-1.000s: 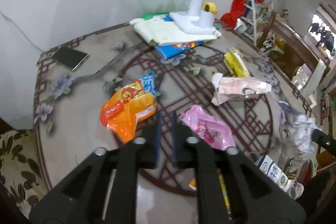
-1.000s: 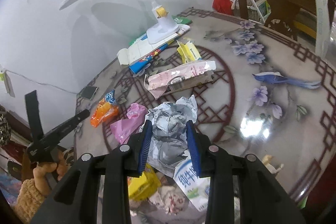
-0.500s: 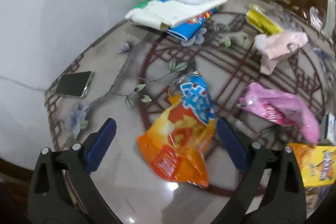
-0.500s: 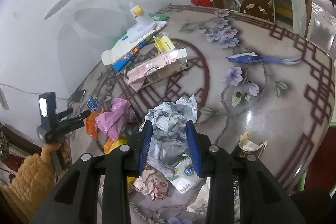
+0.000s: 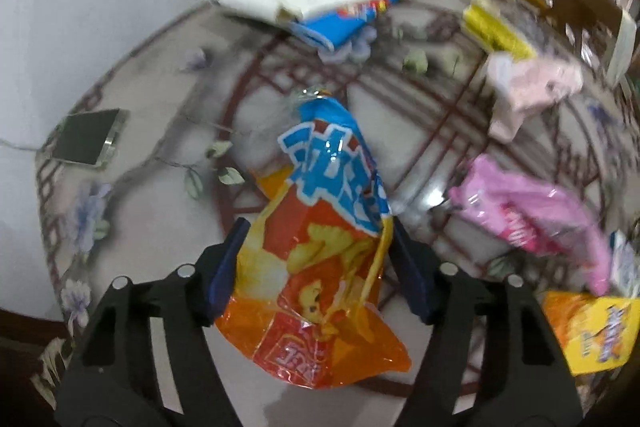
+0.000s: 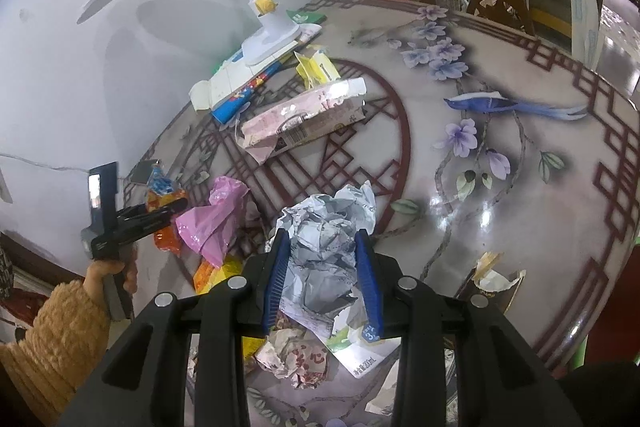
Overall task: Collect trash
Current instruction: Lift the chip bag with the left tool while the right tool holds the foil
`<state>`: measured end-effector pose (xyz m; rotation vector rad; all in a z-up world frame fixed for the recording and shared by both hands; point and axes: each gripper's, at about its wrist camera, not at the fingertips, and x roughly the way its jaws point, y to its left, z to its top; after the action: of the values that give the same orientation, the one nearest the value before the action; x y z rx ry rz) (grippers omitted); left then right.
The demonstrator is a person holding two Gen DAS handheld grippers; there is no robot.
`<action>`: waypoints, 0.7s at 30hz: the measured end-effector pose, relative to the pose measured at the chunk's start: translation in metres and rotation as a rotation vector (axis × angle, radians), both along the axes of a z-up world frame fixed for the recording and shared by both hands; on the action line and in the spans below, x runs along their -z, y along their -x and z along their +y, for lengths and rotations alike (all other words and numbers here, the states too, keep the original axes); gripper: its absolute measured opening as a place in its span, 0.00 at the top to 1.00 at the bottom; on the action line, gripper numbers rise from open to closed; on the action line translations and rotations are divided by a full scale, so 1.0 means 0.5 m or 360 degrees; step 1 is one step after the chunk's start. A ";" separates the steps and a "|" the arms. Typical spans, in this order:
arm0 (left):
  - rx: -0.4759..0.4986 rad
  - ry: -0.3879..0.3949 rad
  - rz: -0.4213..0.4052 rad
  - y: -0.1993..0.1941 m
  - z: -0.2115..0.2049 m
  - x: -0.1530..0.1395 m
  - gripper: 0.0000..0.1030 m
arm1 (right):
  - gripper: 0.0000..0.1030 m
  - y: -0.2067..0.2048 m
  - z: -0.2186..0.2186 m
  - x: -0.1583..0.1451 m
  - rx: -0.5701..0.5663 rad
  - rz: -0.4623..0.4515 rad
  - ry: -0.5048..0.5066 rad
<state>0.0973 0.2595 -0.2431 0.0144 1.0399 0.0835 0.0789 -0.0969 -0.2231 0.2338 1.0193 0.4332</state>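
Now, on my left wrist view, farthest left lies a dark phone (image 5: pixel 86 140) flat near the edge of the patterned table (image 5: pixel 152 99); moving right, my left gripper (image 5: pixel 318 263) has its blue-padded fingers (image 5: pixel 225 264) spread wide, one on each side of the orange and blue snack bag (image 5: pixel 324 259), which lies on the table between them with its blue end pointing away from me; whether the pads touch the bag I cannot tell; right of that lies a pink wrapper (image 5: pixel 536 215), apart from the bag, and beyond it a pale pink carton (image 5: pixel 532 87) and a yellow wrapper (image 5: pixel 496 27); a yellow packet (image 5: pixel 592 331) sits at the right edge. On my right wrist view, at the left, I see my own left hand (image 6: pixel 114 271) holding the other gripper over the orange bag (image 6: pixel 166 215); the pink wrapper (image 6: pixel 214 219) lies just beside it; in the middle my right gripper (image 6: pixel 325 277) is pinching a crumpled grey-white paper wad (image 6: pixel 326 239) between its blue pads, the wad bulging out above the fingertips; under it lie a milk carton (image 6: pixel 358 347) and a crumpled printed wrapper (image 6: pixel 296 357); farther right, a torn paper cup (image 6: pixel 490 277) stands near the table rim, well apart from the wad.
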 end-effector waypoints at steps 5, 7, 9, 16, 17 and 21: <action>-0.0131 0.0079 -0.0235 0.068 -0.059 -0.131 0.37 | 0.68 0.008 -0.005 -0.029 0.0000 -0.0085 -0.0020; -0.0150 0.0105 -0.0325 0.097 -0.100 -0.182 0.37 | 0.68 0.013 -0.011 -0.043 0.0001 -0.0115 -0.0032; -0.0141 0.0100 -0.0404 0.120 -0.146 -0.223 0.37 | 0.68 0.022 -0.023 -0.064 0.0001 -0.0160 -0.0045; -0.0058 0.0097 -0.0619 0.179 -0.311 -0.348 0.36 | 0.67 0.073 -0.086 -0.150 0.0051 -0.0355 -0.0036; -0.0042 0.0121 -0.0640 0.185 -0.330 -0.361 0.36 | 0.67 0.085 -0.101 -0.163 0.0070 -0.0388 -0.0027; 0.0035 0.0183 -0.0689 0.199 -0.398 -0.394 0.36 | 0.67 0.133 -0.162 -0.200 0.0164 -0.0487 0.0003</action>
<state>-0.0024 0.0604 -0.0459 -0.0934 0.6102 0.0052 0.0123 -0.1780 -0.1232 0.2099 0.7046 0.3616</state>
